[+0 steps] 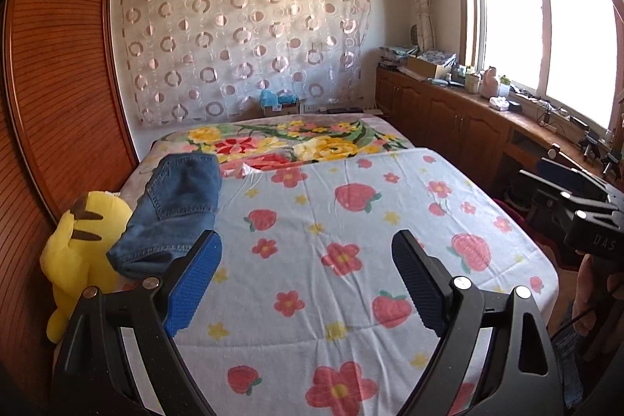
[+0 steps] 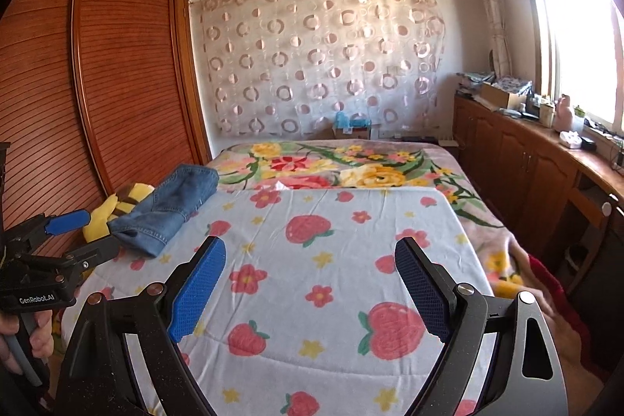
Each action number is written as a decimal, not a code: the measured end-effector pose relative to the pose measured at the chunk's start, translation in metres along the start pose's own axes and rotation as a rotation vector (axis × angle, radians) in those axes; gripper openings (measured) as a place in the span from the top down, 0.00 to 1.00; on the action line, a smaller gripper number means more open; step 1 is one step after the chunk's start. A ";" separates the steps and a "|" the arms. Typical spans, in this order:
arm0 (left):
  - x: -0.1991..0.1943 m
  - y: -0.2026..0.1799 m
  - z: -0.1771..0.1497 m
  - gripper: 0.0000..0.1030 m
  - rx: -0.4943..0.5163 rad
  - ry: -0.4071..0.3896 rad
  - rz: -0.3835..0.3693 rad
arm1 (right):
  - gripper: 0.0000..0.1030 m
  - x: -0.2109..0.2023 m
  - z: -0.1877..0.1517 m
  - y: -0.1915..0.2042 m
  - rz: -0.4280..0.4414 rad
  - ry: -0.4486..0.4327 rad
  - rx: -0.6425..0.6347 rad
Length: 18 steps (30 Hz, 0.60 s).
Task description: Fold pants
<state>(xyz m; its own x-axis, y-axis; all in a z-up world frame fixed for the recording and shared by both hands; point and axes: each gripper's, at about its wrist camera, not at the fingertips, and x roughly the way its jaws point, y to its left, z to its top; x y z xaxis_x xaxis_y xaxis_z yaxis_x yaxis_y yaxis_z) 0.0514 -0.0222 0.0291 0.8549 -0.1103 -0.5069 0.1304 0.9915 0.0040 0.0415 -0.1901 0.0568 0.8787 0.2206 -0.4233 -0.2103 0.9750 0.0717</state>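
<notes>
Folded blue denim pants [image 1: 175,209] lie at the left edge of the bed, partly over a yellow plush toy [image 1: 78,252]; they also show in the right wrist view [image 2: 171,205]. My left gripper [image 1: 306,240] is open and empty, held above the strawberry-print sheet [image 1: 351,260] just right of the pants. My right gripper [image 2: 310,248] is open and empty above the same sheet [image 2: 331,260]. Each gripper shows in the other's view: the right one [image 1: 577,205] at the right edge, the left one [image 2: 58,240] at the left edge.
A floral blanket [image 1: 296,143] covers the far half of the bed. A wooden wardrobe [image 1: 58,84] stands along the left. Wooden cabinets [image 1: 448,115] with clutter run under the window on the right. Boxes [image 1: 280,104] sit at the bed's head by a curtain.
</notes>
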 end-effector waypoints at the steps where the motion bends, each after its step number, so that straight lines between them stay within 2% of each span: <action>1: -0.002 -0.001 0.002 0.13 -0.001 -0.007 -0.003 | 0.13 -0.001 0.000 0.000 -0.001 -0.003 -0.001; 18: -0.027 0.002 0.014 0.13 -0.016 -0.071 0.002 | 0.13 -0.016 0.003 -0.005 -0.007 -0.085 -0.015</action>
<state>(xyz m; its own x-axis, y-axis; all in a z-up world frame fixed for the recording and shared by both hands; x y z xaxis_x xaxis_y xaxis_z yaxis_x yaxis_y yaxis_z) 0.0355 -0.0182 0.0548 0.8889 -0.1121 -0.4441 0.1207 0.9927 -0.0091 0.0293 -0.1981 0.0659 0.9132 0.2156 -0.3459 -0.2098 0.9762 0.0547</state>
